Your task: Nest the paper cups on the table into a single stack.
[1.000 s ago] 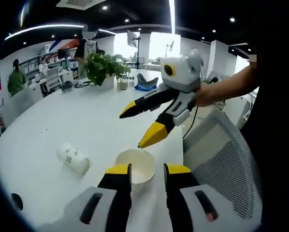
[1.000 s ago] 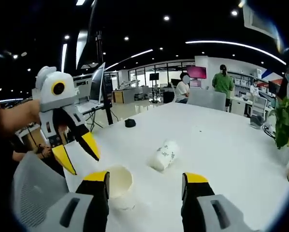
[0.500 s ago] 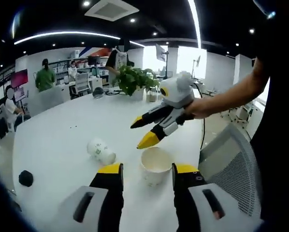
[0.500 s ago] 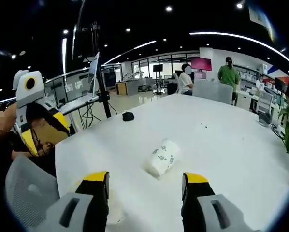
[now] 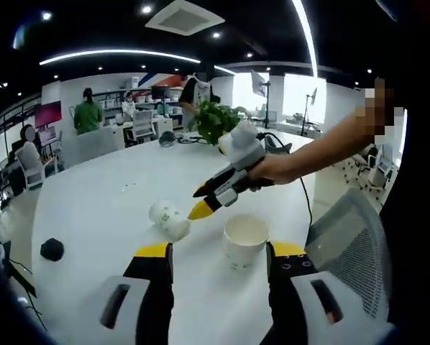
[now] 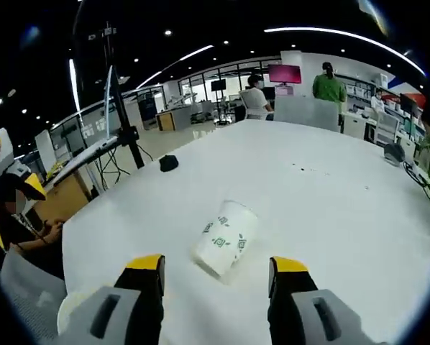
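Observation:
An upright white paper cup [image 5: 244, 240] stands on the white table [image 5: 107, 208] just ahead of my open left gripper [image 5: 218, 253]; its rim [image 6: 71, 310] shows at the lower left of the right gripper view. A second cup with green print [image 5: 168, 219] lies on its side to the left of it. In the left gripper view my right gripper [image 5: 204, 200] reaches in from the right, its yellow tips right beside that lying cup. In the right gripper view the lying cup [image 6: 225, 236] rests just ahead of my open right gripper [image 6: 216, 267], between the lines of its jaws.
A small black object [image 5: 52, 249] lies near the table's left edge. A potted plant [image 5: 218, 119] stands at the far end. A grey mesh chair [image 5: 351, 237] stands at the right of the table. Several people are at desks in the background.
My right gripper has moved away from the upright cup toward the lying cup, which now looms larger ahead of its jaws. My left gripper has drawn back a little from the upright cup.

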The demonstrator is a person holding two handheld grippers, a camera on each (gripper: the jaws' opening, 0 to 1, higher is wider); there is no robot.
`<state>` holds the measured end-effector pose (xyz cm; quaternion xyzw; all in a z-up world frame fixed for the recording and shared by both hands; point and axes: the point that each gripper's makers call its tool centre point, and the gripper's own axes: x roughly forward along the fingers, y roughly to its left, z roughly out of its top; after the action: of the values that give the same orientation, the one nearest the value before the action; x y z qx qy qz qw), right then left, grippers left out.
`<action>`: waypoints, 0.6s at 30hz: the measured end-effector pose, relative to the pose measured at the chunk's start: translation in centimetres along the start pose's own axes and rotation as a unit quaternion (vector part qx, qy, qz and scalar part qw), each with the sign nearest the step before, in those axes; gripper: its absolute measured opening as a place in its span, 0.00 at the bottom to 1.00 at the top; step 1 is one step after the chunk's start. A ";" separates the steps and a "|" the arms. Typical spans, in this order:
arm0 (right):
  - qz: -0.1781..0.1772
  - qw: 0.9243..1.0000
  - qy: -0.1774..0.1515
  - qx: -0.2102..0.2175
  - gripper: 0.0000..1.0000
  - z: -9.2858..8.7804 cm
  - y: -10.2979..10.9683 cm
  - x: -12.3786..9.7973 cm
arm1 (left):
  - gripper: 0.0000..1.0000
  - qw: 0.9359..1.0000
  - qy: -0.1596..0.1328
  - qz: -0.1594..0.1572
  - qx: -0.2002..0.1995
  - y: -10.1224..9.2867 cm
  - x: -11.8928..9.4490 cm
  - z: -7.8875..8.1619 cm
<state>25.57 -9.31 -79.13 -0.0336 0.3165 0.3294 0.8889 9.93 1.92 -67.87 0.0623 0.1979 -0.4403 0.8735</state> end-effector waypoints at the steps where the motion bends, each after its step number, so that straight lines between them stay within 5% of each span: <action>1: -0.004 1.000 0.001 0.002 0.58 0.1 -0.2 0.2 | 0.52 1.000 -0.001 0.002 -0.001 0.1 -0.1 0.0; 18: -0.032 0.998 0.034 0.035 0.56 -0.4 -0.5 4.7 | 0.53 1.000 0.005 0.016 -0.010 0.4 -0.5 -1.0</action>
<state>28.45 -7.15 -82.26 -0.0237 0.3566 0.2879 0.8885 9.73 2.84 -68.58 0.0591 0.2057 -0.4241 0.8800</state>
